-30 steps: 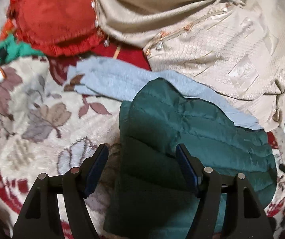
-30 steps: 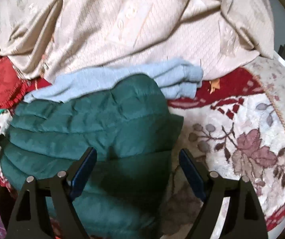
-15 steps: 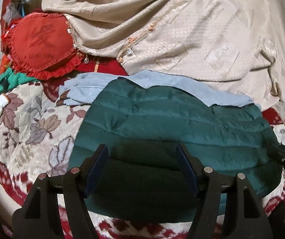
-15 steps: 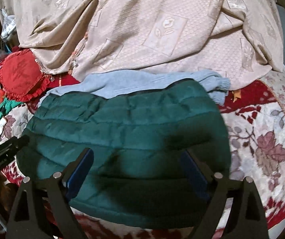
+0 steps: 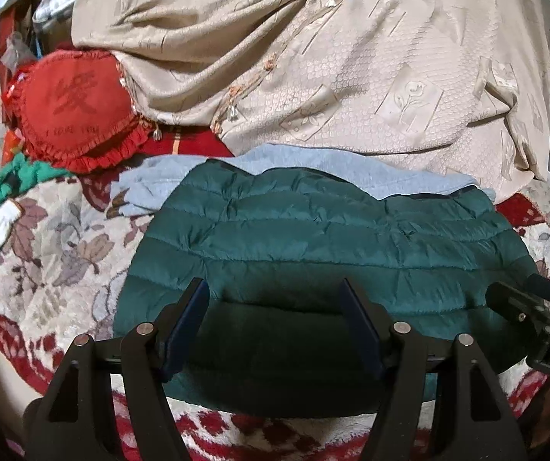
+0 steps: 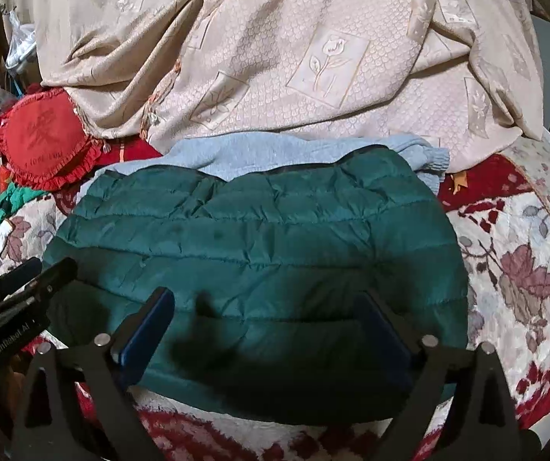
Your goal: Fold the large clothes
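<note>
Quilted green jacket (image 5: 313, 238) lies folded flat, seemingly untouched; both grippers' fingers spread, the right's widening.

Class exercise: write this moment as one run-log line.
task: fold large clothes | green jacket: folded, on floral blanket | left gripper: open, empty | right gripper: opening, empty

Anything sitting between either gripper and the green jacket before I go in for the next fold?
Nothing visible. The green jacket lies flat on the floral blanket, directly under the left gripper and right gripper, with bare fabric between each pair of fingers. The right gripper's jaws are opening. The blue sweater only peeks out from beneath the far edge.
</note>
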